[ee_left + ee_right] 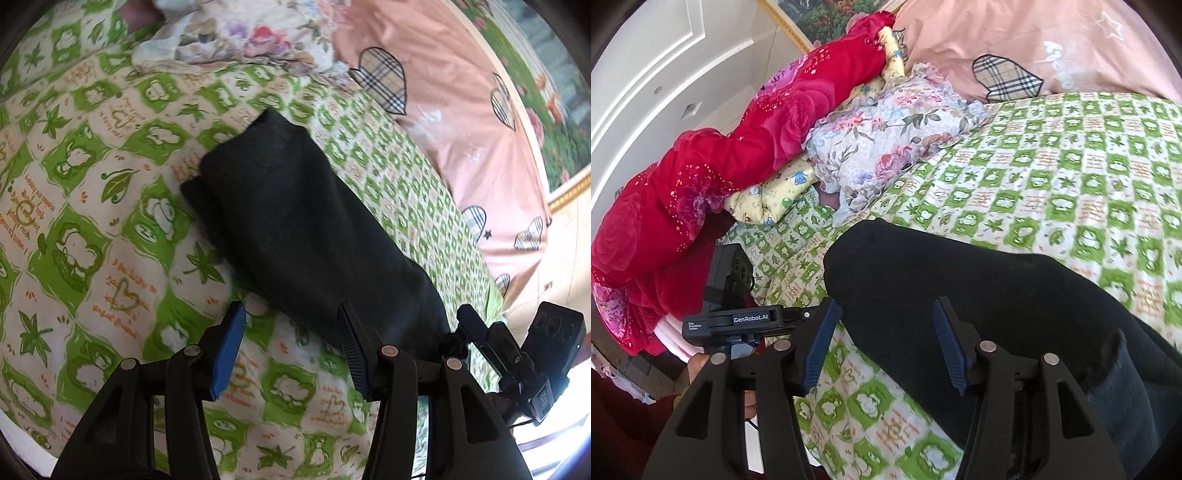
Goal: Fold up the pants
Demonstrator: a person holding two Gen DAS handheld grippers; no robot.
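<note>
The left gripper sits nearest its lens, its 2 blue pads spread and empty, just short of the black pants. The pants lie as a long folded strip on the green checked bedsheet. The right gripper is likewise spread, straddling the strip's edge without pinching it. Judgement: each gripper should take a corner of one end and carry it evenly over the pants. Only the right view shows the red blanket beyond the pants.
</note>
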